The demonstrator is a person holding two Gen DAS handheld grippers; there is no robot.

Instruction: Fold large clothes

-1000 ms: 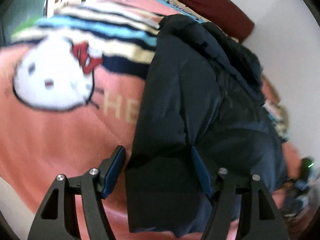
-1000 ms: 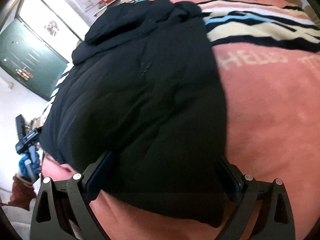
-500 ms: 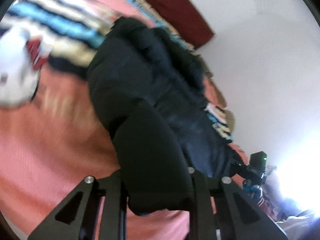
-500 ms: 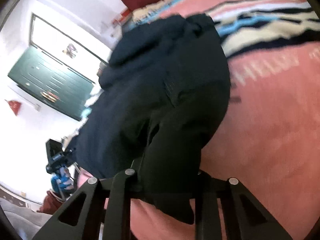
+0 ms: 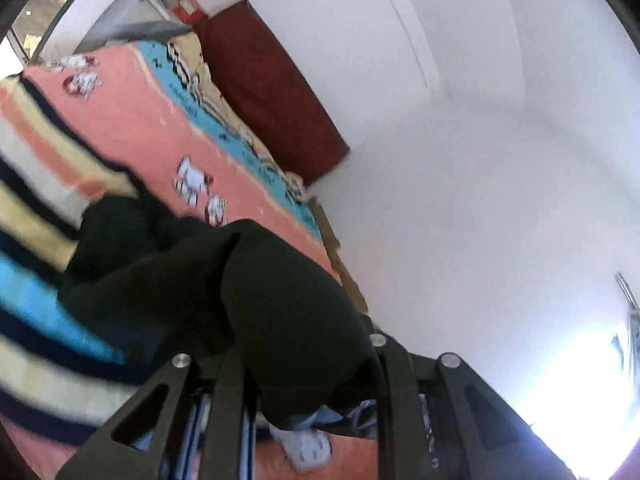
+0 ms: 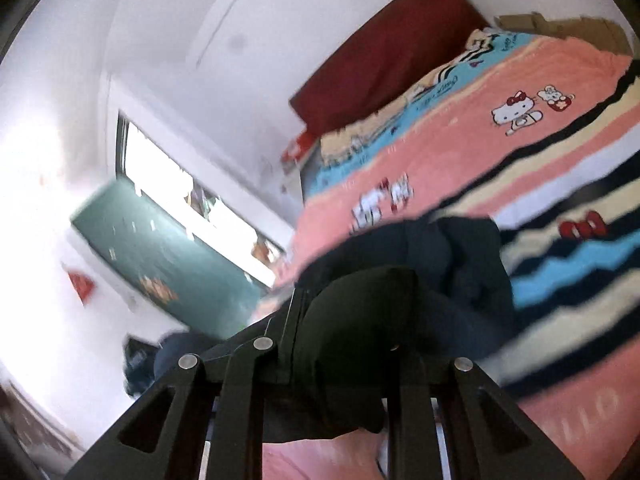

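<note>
A large dark padded jacket point(image 5: 168, 280) lies on a pink striped cartoon bedspread point(image 5: 132, 120). My left gripper point(image 5: 304, 356) is shut on a bunched fold of the jacket's hem, lifted above the bed. The jacket also shows in the right wrist view point(image 6: 460, 264). My right gripper point(image 6: 352, 344) is shut on another bunched fold of the hem and holds it up, with the rest of the jacket trailing toward the far end of the bedspread point(image 6: 460, 152). The fingertips of both grippers are hidden by cloth.
A dark red headboard point(image 5: 272, 92) stands at the bed's far end against a white wall point(image 5: 480, 160). A green door point(image 6: 160, 256) and bright window point(image 6: 192, 192) are to the left in the right wrist view. Cardboard point(image 6: 560, 28) lines the bed's far side.
Both grippers closed on the jacket's near hem, then lifted it and carried it toward the head of the bed; the views tilted up toward the walls.
</note>
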